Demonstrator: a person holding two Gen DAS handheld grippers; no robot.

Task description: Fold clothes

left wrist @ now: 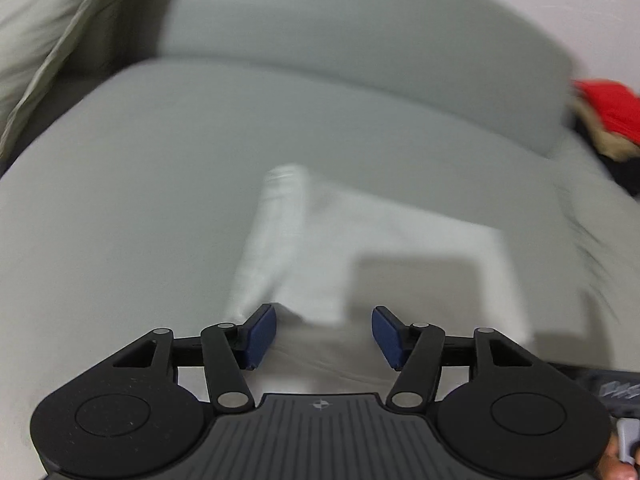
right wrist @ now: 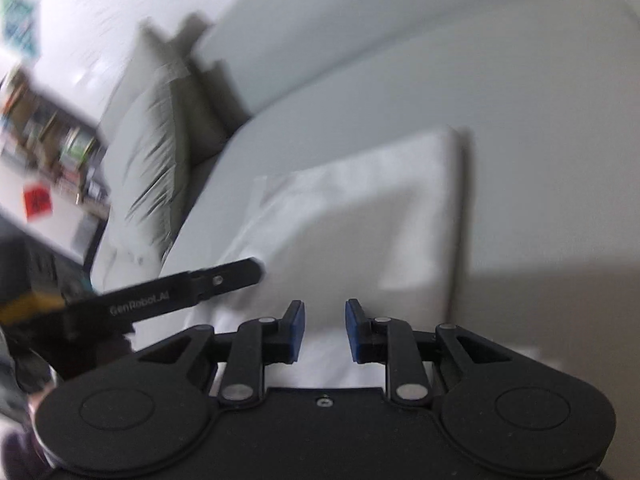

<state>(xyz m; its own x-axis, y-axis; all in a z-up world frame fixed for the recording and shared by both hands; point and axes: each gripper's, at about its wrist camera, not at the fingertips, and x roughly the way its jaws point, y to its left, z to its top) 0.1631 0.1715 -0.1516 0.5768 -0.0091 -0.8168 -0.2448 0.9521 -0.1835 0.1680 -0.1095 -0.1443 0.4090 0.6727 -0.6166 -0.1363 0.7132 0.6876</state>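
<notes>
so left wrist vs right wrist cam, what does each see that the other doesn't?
Left wrist only: a red item on a dark pile at the sofa's right edge, and the left gripper from behind, jaws apart with nothing pressed between the pads.

Right wrist only: cluttered shelves and an orange-red square at far left, the right gripper with a narrower gap and nothing clamped, and the left gripper seen side-on.

Both: the white garment lying on the pale sofa seat, and the striped cushion at the left end. Both views are blurred.
</notes>
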